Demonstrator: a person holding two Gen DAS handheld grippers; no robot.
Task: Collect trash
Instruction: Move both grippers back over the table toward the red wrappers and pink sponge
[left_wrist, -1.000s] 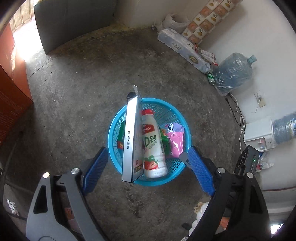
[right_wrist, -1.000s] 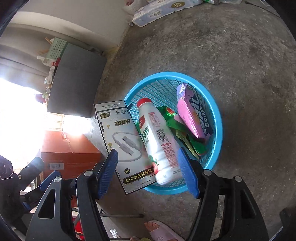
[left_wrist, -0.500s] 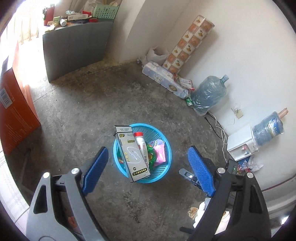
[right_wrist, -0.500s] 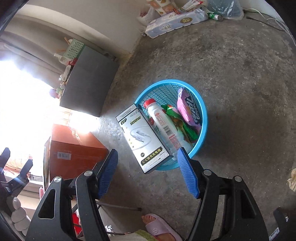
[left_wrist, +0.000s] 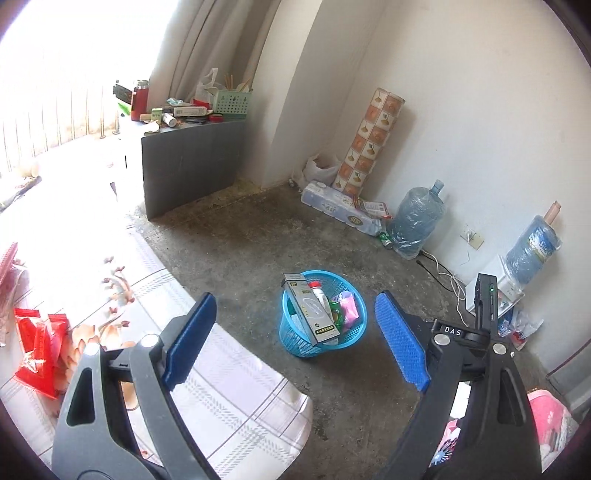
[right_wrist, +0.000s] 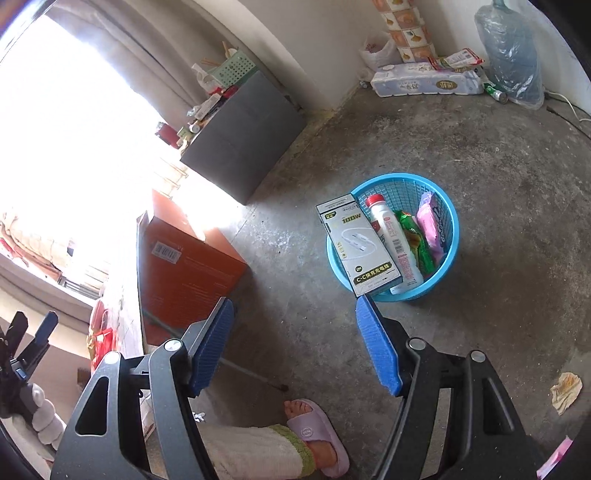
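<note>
- Trash: most of it sits in the basket (left_wrist: 324, 334) on the floor, ahead of and below both tools, well apart from either.
- One loose piece, a crumpled wrapper (right_wrist: 566, 390), lies on the floor to the right of the right tool (right_wrist: 295, 343), away from the basket. By my reading this is the nearest thing left to pick, and the right tool is the nearer one; it does not show in the left view.
- Basket contents: a white box (right_wrist: 360, 245) leaning on the near-left rim, its long axis running from the rim down toward the tool, part of it sticking out; a bottle (right_wrist: 393, 236) with a red cap lying alongside it; a green packet (right_wrist: 415, 236) and a pink packet (right_wrist: 430, 225) to the right.
- Left tool (left_wrist: 295, 336): wide, nothing between the pads. A worktop with a pale checked cloth (left_wrist: 229, 402) lies under it, with red packets (left_wrist: 40, 350) at its left, which may also be trash.
- Right tool: jaws have just been opening a little further, nothing between them.
- A person's foot in a slipper (right_wrist: 317, 443) stands just below the right tool.
</note>
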